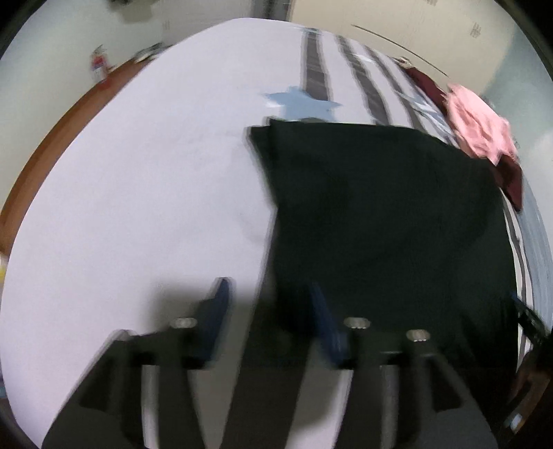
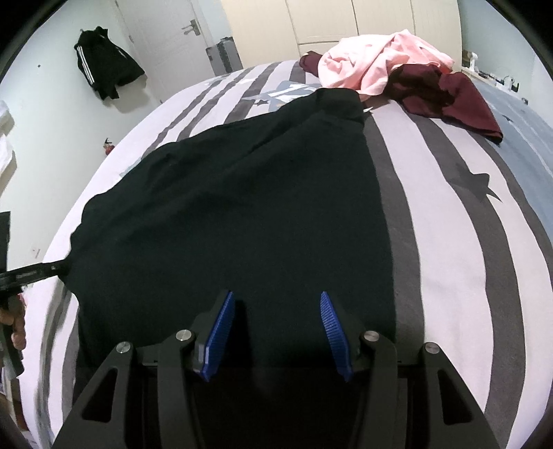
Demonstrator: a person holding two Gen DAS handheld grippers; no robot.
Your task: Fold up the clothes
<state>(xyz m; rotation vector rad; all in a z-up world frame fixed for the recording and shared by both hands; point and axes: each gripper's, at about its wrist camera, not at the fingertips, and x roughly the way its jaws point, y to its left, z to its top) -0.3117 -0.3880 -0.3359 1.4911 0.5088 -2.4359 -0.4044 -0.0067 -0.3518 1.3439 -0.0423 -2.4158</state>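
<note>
Black cotton garment [image 2: 224, 207] lies flat on the striped bed [image 2: 446, 241], long axis running away; left fingers [image 1: 268, 311] straddle its near-left edge, right fingers [image 2: 276, 321] over its near hem, both gapped, empty

Readable text: none in either view.
Bedspread [image 2: 435, 193] print: pale marks on a grey-blue patch near the far edge of the bed, beside the black garment [image 2: 242, 207]; they may be large figures, but folds and the garment hide too much to read them.
Bedspread motifs: stars and stripes only, no words.
Hanging jacket [image 2: 103, 65] on the wall: white stripes along the sleeves; no brand name can be made out.
Wall marks [image 1: 476, 29]: small dark smudges, blurred, unreadable.
Left wrist view: motion blur, nothing legible.
</note>
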